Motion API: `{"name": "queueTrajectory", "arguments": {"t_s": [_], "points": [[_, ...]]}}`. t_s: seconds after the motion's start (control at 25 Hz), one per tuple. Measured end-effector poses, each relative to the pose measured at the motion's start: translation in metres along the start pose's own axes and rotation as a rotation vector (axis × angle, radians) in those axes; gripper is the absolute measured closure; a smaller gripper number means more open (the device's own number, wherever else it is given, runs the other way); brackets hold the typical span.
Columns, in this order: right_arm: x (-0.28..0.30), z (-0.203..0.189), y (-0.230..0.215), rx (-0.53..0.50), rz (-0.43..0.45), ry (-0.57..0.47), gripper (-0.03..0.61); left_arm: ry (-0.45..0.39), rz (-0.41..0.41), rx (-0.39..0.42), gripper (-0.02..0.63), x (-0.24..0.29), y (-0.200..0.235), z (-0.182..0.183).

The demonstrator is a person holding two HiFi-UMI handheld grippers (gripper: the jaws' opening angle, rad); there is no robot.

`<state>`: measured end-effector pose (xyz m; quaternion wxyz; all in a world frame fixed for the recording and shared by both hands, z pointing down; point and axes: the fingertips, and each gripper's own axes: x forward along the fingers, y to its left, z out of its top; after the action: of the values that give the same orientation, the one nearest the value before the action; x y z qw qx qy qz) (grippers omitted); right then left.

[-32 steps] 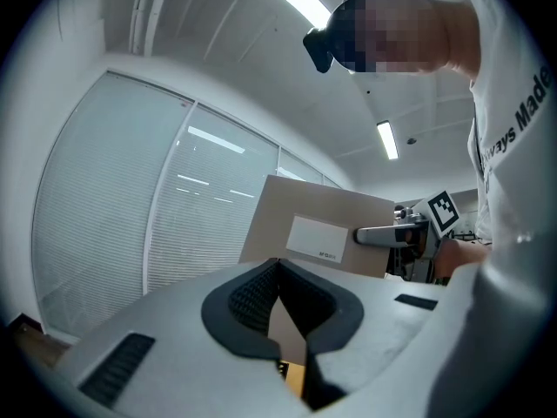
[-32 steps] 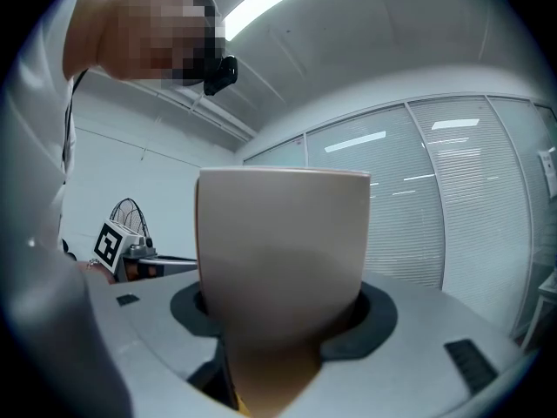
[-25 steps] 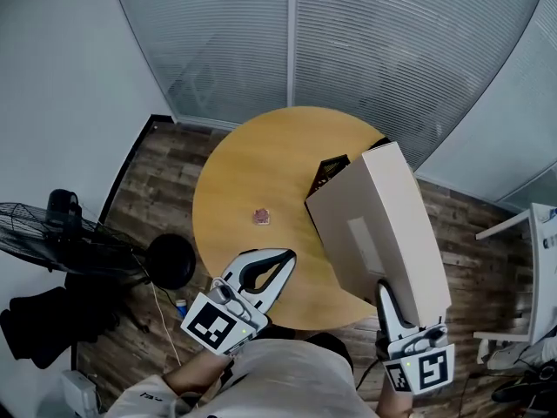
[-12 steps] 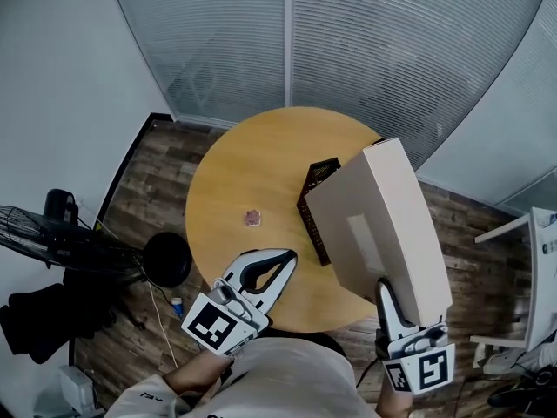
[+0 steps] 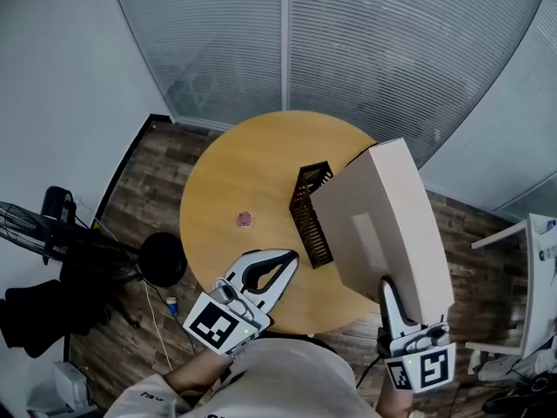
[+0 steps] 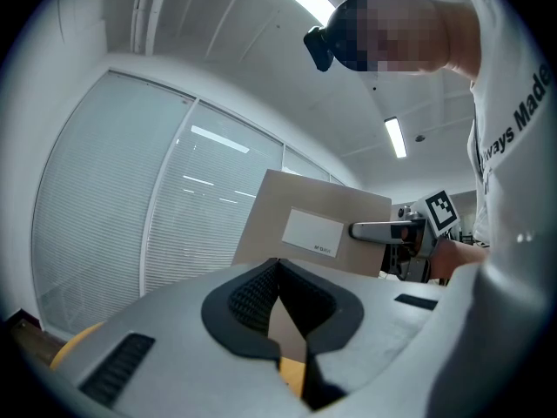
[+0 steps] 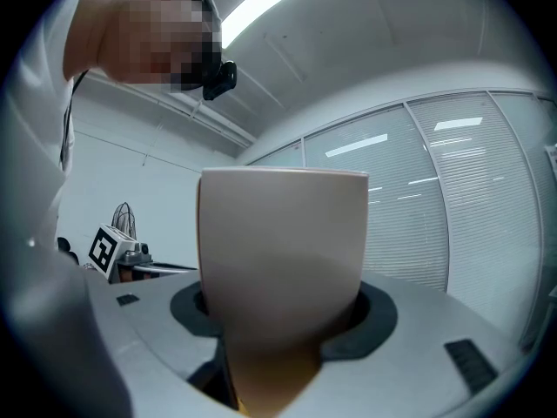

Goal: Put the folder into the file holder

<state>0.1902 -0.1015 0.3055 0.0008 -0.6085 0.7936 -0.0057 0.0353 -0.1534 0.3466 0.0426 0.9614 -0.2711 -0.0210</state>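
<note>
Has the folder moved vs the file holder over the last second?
Yes. Against the file holder, the folder has shifted right: the holder, mostly hidden behind it before, now stands exposed at its left edge.

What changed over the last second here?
The folder in the right claw drifted right relative to the table, so the black file holder, earlier mostly hidden behind it, now shows nearly whole at its left. Unchanged: right claw clamped on the folder, left claw shut and empty.
</note>
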Motion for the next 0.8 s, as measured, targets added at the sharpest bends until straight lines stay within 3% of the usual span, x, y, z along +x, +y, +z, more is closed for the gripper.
{"name": "queueTrajectory", "arguments": {"t_s": [0.8], "points": [[0.022, -0.026, -0.022, -0.016, 0.012, 0.04, 0.291, 0.04, 0.056, 0.019, 0.591, 0.003, 0.004, -0.015]]}}
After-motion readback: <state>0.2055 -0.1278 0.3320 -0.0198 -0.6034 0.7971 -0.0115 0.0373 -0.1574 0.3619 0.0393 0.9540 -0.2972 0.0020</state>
